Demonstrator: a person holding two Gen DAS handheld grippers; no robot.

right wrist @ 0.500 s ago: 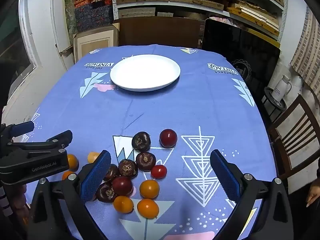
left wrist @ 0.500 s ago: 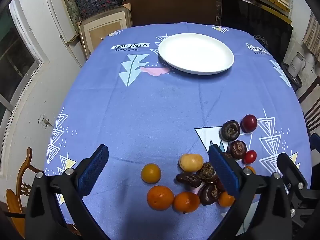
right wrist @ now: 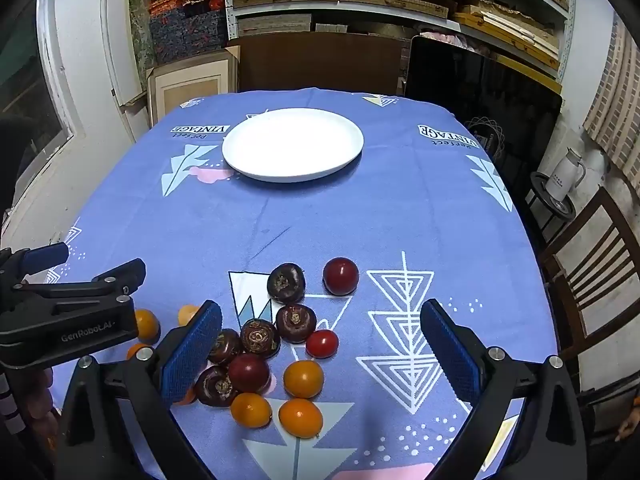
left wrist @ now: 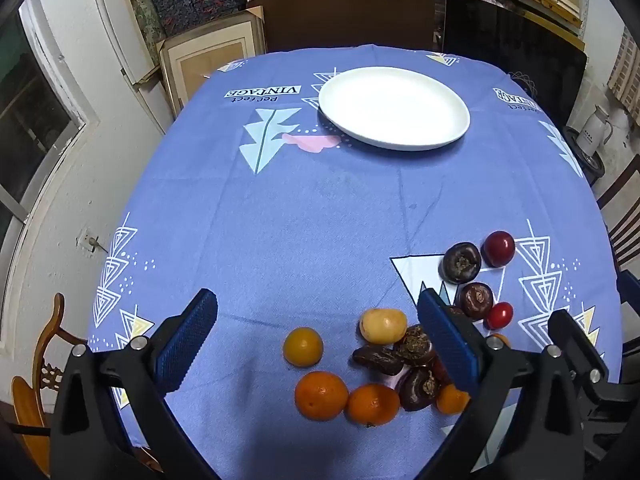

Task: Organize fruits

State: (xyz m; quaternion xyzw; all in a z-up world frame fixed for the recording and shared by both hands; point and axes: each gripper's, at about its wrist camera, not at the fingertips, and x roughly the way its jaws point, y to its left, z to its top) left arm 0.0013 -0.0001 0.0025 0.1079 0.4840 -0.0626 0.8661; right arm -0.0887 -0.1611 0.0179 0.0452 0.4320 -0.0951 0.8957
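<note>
Your left gripper (left wrist: 318, 336) hangs above the near edge of the table with its blue-padded jaws spread wide and nothing between them. Below it lie two oranges (left wrist: 321, 395) side by side, a smaller yellow-orange fruit (left wrist: 303, 347) just beyond them, and a pale yellow fruit (left wrist: 383, 325) to its right. Beside that sits a clump of dark brown, wrinkled fruits (left wrist: 414, 347), partly hidden behind your right-hand pad, so you cannot count them from this view.

Your right gripper (right wrist: 320, 354) is also wide open and holds nothing. It hovers over the main pile: several dark brown round fruits (right wrist: 296, 322), a dark red plum-like fruit (right wrist: 248, 372) among them, a small red tomato (right wrist: 322, 343) just to their right, and three small orange fruits (right wrist: 303, 378) nearest you. One more dark brown fruit (right wrist: 286, 277) and a larger dark red fruit (right wrist: 340, 276) sit slightly farther out, near each other but, as best the view shows, not touching.

The white plate (right wrist: 240, 162) stands at the far side of the blue patterned tablecloth (right wrist: 400, 216), well apart from all the fruit, with nothing on it. Your left tool's black body shows at the left edge of the right camera's view.
</note>
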